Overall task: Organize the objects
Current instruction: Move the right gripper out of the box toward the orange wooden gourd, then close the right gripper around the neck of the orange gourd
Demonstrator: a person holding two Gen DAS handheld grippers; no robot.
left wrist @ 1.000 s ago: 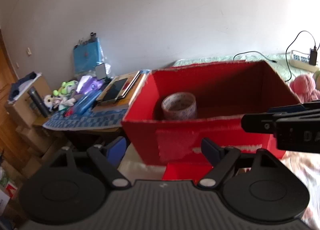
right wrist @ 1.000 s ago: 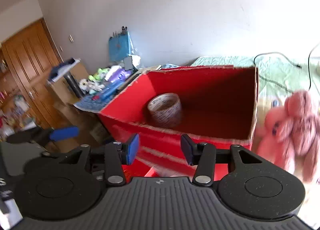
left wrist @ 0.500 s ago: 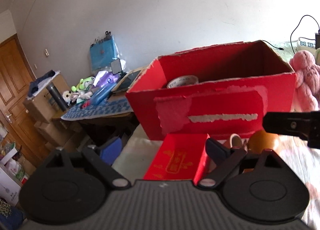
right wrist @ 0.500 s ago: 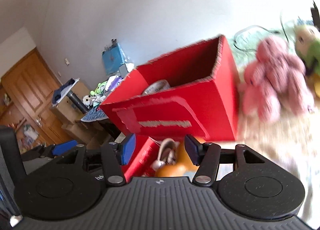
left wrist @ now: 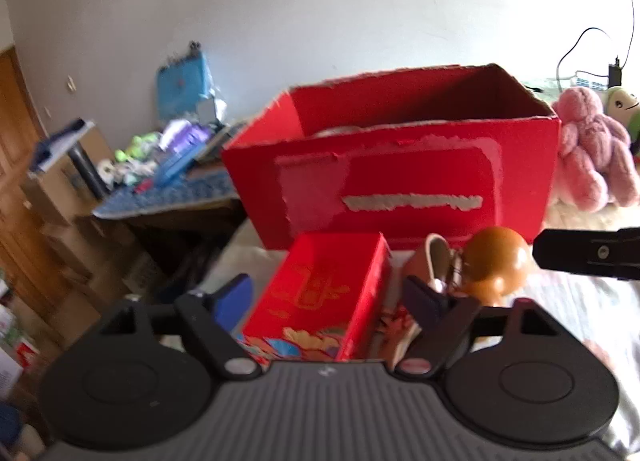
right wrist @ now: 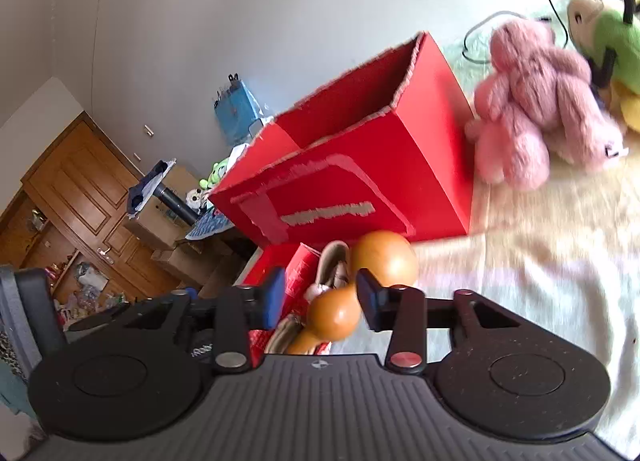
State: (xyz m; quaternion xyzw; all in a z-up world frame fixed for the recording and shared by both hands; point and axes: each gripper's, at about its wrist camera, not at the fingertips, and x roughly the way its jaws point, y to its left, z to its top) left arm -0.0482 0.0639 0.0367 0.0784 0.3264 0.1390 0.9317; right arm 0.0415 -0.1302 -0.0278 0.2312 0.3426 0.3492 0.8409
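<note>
here, spread right gripper (right wrist: 318, 297) around gourd (right wrist: 334, 313)

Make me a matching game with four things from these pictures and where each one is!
Things:
1. pink plush toy
2. orange gourd
3. small red box
4. blue bag

Places:
A. between the open fingers of the right tool
B. against the wall, behind the cluttered table
C. right of the big red box
D. between the open fingers of the left tool

Pairs: 1-C, 2-A, 3-D, 4-B
</note>
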